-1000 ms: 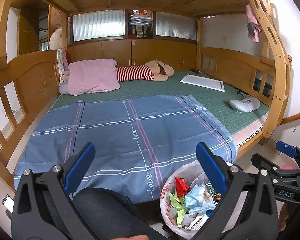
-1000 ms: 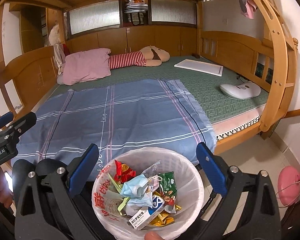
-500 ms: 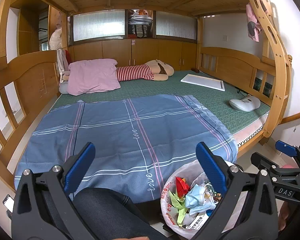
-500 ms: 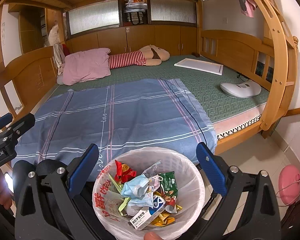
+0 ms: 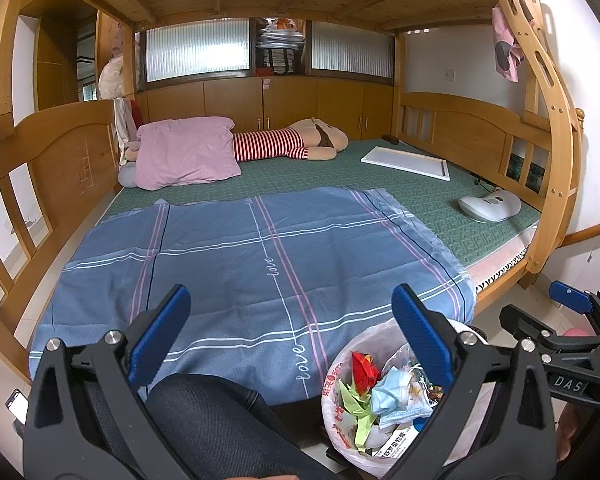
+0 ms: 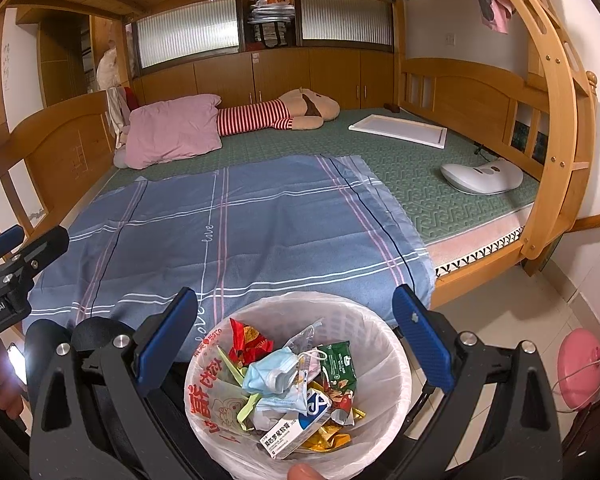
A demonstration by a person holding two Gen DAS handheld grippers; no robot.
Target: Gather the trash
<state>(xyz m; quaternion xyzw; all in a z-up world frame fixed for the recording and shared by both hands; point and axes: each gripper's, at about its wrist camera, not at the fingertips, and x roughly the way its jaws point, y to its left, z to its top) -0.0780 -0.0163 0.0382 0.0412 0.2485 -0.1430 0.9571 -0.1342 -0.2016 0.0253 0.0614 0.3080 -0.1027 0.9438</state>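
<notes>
A white trash bin point(image 6: 388, 364) lined with a plastic bag stands on the floor by the bed; it also shows in the left wrist view point(image 5: 336, 420). It holds a blue face mask point(image 6: 270, 372), a red wrapper point(image 6: 248, 338), a green packet point(image 6: 340, 364), a small box point(image 6: 296, 432) and folded paper. My right gripper point(image 6: 296, 320) is open and empty, just above the bin. My left gripper point(image 5: 292, 320) is open and empty, left of the bin, over the blue blanket point(image 5: 260, 264).
The bed carries a pink pillow point(image 5: 184, 152), a striped plush toy point(image 5: 292, 146), a white board point(image 5: 406, 162) and a white device point(image 5: 490, 208). A dark-clad knee point(image 5: 204, 416) is below the left gripper. A wooden ladder post point(image 6: 556, 160) and a pink object point(image 6: 580, 364) stand at right.
</notes>
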